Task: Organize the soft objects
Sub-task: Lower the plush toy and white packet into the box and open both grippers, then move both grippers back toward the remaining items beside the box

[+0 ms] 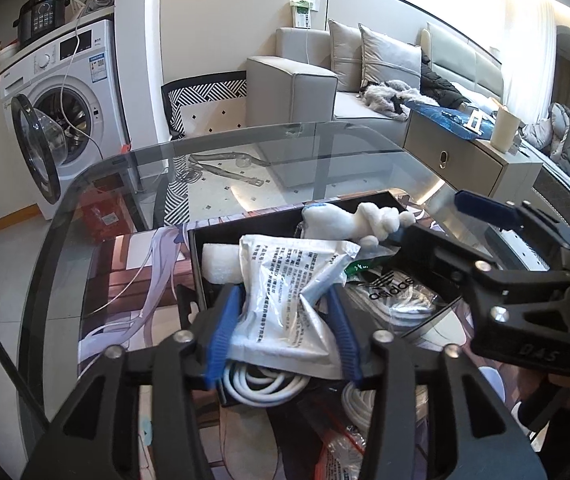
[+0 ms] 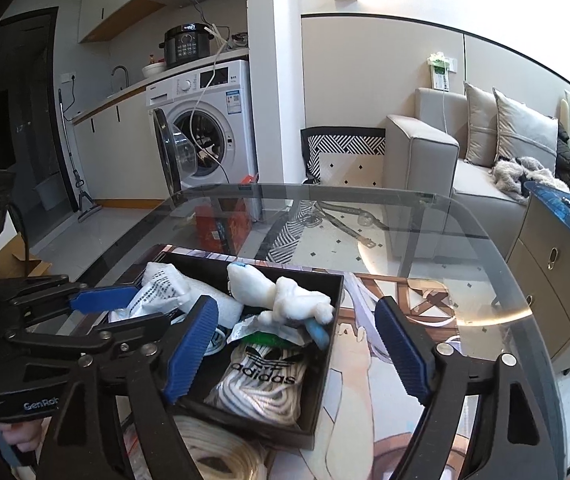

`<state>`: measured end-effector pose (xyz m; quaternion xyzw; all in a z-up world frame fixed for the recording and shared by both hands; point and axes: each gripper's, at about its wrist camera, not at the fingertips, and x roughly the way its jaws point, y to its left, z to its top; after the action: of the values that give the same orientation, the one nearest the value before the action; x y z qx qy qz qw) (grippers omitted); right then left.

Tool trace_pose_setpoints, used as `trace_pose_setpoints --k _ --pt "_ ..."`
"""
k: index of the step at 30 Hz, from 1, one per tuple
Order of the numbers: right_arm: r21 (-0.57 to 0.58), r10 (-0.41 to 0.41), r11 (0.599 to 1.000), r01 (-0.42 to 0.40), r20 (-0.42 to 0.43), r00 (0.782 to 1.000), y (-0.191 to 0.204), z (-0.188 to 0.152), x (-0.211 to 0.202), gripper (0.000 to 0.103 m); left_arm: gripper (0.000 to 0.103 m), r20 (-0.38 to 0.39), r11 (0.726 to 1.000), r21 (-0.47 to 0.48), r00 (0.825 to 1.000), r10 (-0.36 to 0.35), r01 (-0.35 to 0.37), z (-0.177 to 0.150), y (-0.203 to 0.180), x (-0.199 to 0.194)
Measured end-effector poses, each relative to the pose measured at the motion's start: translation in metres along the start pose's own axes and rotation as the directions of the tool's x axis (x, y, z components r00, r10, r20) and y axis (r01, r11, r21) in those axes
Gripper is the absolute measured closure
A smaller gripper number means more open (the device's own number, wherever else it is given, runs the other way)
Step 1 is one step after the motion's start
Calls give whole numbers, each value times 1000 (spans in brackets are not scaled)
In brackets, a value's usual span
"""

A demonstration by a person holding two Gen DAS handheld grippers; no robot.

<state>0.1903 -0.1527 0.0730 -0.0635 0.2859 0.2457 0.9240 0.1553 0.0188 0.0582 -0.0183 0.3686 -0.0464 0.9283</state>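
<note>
— What's in the box (image 2: 327, 344)?

— A plush toy (image 2: 281, 298) at the far side, on top. A printed packet (image 1: 285, 280) lies at the left, over a foam block (image 1: 221, 262). A bagged cord bundle (image 2: 263, 384) sits at the near right.

— And the box?

— On a mat (image 2: 385, 360) on the glass table (image 2: 485, 248). The sofa (image 2: 425, 160) stands beyond, far right.

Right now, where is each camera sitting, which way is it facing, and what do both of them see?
Left wrist: on the left gripper, angled down at the white printed packet over the black box; the right gripper crosses its right side.
Right wrist: on the right gripper, angled down at the box's near right corner; the left gripper enters from the left.
Shared: box, plush toy, glass table, washing machine, sofa.
</note>
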Motion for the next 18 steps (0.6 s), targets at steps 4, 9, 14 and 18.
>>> trace_pose_setpoints --k 4,9,14,18 --pt "0 -6 1000 6 8 1000 -4 -8 -12 14 44 1 1000 6 1000 19 -19 -3 0 -5" --pt "4 -11 1000 11 -2 1000 -11 -19 -24 4 0 28 999 -19 999 36 -36 -9 4 -17" --pt "-12 9 1000 -9 -14 1000 -11 -30 -32 1 0 46 998 -43 998 50 -48 -17 7 -23" --pt "-9 29 1000 -29 -30 999 -9 -40 -37 1 0 46 996 -52 996 70 -68 -25 9 -27"
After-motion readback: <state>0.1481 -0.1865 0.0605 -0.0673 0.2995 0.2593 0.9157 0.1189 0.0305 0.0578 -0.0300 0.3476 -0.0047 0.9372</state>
